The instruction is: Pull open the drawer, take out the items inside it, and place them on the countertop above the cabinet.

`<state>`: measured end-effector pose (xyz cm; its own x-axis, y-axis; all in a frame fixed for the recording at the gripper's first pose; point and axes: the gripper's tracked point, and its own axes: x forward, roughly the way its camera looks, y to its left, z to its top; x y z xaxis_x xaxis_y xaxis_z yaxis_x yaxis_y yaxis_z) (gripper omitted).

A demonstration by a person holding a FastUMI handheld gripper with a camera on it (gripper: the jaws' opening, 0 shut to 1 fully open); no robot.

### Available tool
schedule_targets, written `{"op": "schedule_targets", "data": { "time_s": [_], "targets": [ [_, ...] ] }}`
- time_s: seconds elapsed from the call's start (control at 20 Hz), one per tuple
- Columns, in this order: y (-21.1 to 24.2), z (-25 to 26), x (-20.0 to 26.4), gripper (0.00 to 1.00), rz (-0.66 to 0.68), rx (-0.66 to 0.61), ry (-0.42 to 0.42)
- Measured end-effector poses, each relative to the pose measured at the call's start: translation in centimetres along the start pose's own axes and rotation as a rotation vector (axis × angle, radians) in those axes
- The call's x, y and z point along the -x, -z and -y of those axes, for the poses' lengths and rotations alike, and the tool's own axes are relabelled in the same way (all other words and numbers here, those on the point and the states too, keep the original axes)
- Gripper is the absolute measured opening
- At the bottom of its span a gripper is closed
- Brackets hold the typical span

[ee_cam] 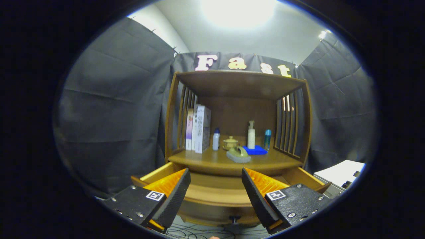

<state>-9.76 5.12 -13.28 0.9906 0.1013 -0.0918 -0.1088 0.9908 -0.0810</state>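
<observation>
A wooden cabinet stands ahead with its drawer (215,194) pulled open below the countertop (212,161). The drawer's small dark knob (234,219) shows low between my fingers. My gripper (215,181) is open, fingers spread wide in front of the drawer, holding nothing. On the countertop just beyond the fingers lies an olive and grey brush-like item (238,154). Behind it sit a small lidded pot (230,143), a blue cloth (255,150), a white pump bottle (251,135), a teal bottle (267,138) and a small white bottle (216,139). The drawer's inside is mostly hidden by my fingers.
Several upright boxes (198,128) lean at the countertop's left, against the slatted side. A wooden top shelf (239,79) roofs the cabinet. A white and grey device (338,177) stands to the cabinet's right. Cables (196,232) lie on the floor below the drawer.
</observation>
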Motion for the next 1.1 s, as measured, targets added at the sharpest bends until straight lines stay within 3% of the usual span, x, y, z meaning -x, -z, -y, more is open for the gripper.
{"op": "schedule_targets", "data": {
  "time_s": [0.4,0.65,1.1],
  "targets": [
    [7.4,1.0,2.4,0.95,-0.141,-0.031,0.097],
    [9.4,2.4,1.4,0.95,-0.18,-0.044,0.135],
    [11.1,4.5,-1.3,0.94,-0.199,-0.153,0.11]
  ]
}}
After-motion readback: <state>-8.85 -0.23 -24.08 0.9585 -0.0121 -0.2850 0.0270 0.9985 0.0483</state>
